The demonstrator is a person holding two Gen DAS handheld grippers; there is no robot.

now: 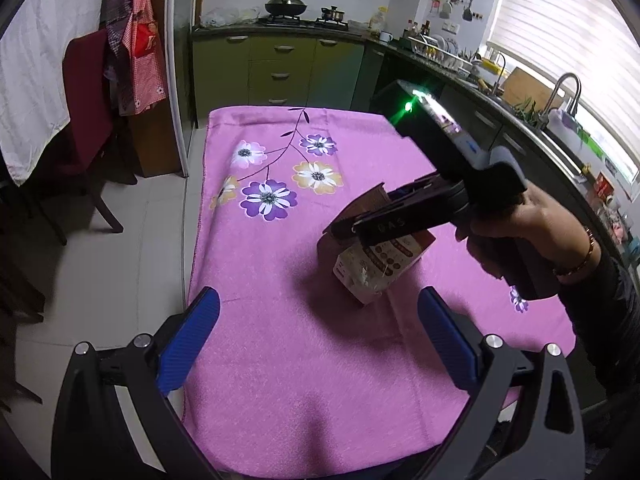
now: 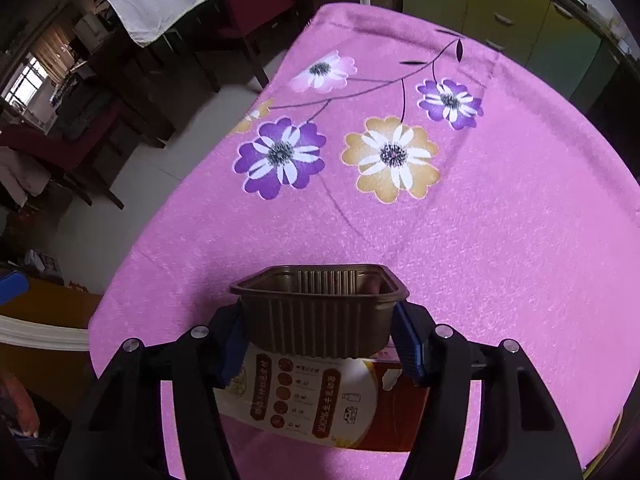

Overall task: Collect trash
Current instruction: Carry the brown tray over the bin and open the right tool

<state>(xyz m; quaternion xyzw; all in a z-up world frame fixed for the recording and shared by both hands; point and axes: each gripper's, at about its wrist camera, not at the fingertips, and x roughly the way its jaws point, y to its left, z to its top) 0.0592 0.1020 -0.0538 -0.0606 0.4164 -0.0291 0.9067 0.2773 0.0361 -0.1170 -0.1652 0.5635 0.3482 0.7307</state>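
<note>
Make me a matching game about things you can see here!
1. brown tray
2. tablecloth
3. left hand-held gripper
4. wok

A. pink with flowers
B. on the stove
C. open, holding nothing
D. between the pads of the right hand-held gripper

Pairs: 1-D, 2-A, 3-C, 4-B

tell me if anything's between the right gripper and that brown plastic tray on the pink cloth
Nothing visible is in the way. The brown plastic tray already sits between the blue pads of the right gripper, which straddle its ribbed sides. It rests on a printed package lying on the pink tablecloth. The left gripper is open, apart from them.
</note>
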